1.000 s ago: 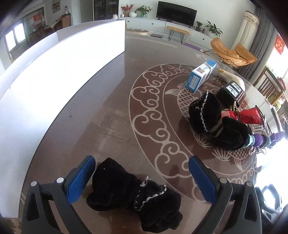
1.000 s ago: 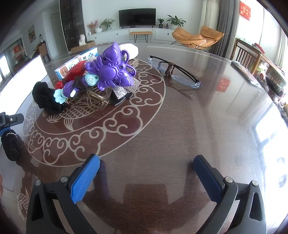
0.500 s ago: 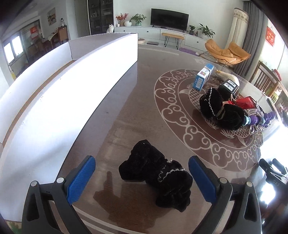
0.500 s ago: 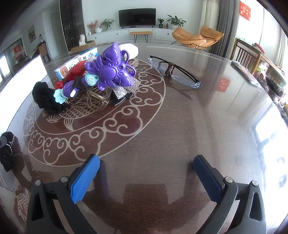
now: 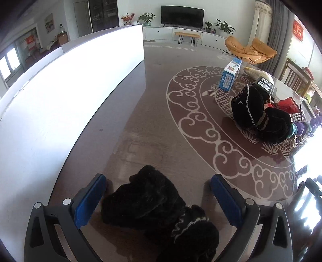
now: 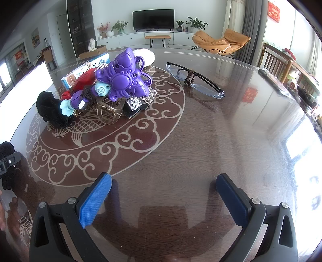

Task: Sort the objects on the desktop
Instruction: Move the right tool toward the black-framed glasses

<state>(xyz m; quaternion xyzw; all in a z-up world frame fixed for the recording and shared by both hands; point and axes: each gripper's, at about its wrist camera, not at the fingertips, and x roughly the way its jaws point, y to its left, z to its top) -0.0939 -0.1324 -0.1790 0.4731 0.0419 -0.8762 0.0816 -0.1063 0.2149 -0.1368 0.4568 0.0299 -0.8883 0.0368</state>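
Left gripper (image 5: pixel 158 190) jaws spread apart around a black velvet bow (image 5: pixel 159 209) on the worktop (image 5: pixel 153 129) — right gripper (image 6: pixel 163 188) jaws apart, empty.

Black flat TV (image 6: pixel 153 19) on long white low cabinet (image 6: pixel 140 38) at 12 o'clock; orange lounge chair (image 6: pixel 221 43) at 1, w/ grey curtains (image 6: pixel 246 28).

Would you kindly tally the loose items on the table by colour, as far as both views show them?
Black velvet scrunchies: 2
Purple toy wand: 1
Blue and white boxes: 1
Red pouch: 1
Black-armed glasses: 1
Clear brown hair clip: 1
Rhinestone bow: 1
Black box: 1
White bundle: 1
Total: 10
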